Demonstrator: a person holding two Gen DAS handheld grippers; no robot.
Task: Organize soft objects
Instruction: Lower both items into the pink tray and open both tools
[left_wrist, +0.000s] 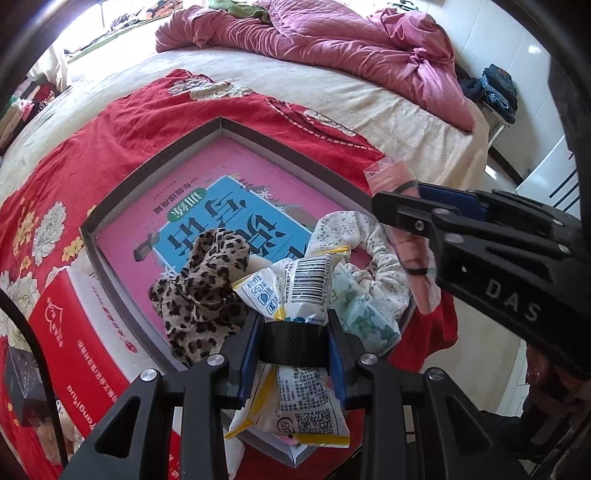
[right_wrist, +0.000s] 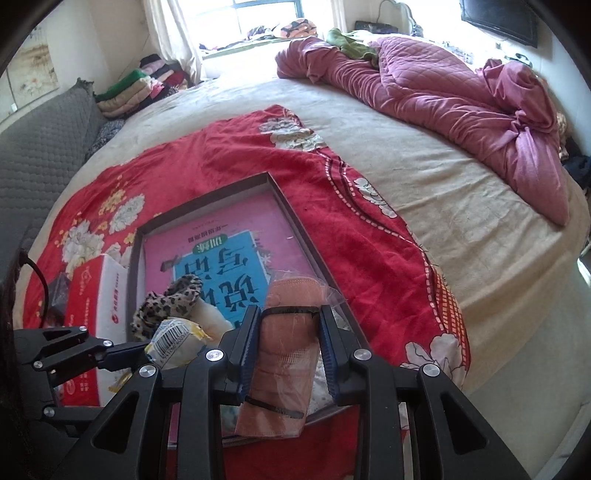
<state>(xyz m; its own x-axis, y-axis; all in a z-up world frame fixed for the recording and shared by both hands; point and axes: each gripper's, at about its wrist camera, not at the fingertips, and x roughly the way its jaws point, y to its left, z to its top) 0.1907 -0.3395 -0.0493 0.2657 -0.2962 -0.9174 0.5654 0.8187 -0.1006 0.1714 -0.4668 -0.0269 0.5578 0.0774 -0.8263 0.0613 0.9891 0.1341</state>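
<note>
My left gripper (left_wrist: 294, 325) is shut on a white and yellow snack packet (left_wrist: 295, 291), held over the near end of a shallow grey box (left_wrist: 155, 166) with a pink and blue book cover inside. A leopard-print scrunchie (left_wrist: 199, 288) and a floral white scrunchie (left_wrist: 373, 266) lie in the box beside it. My right gripper (right_wrist: 290, 314) is shut on a pink cloth in a clear bag (right_wrist: 284, 350), just above the box's (right_wrist: 207, 195) near right corner. The right gripper also shows in the left wrist view (left_wrist: 384, 203), to the right of the packet.
The box rests on a red floral blanket (right_wrist: 332, 192) spread on a beige bed (right_wrist: 461, 221). A red and white carton (right_wrist: 92, 306) lies left of the box. A crumpled pink quilt (right_wrist: 443, 92) lies at the far side. A grey sofa (right_wrist: 40, 147) stands on the left.
</note>
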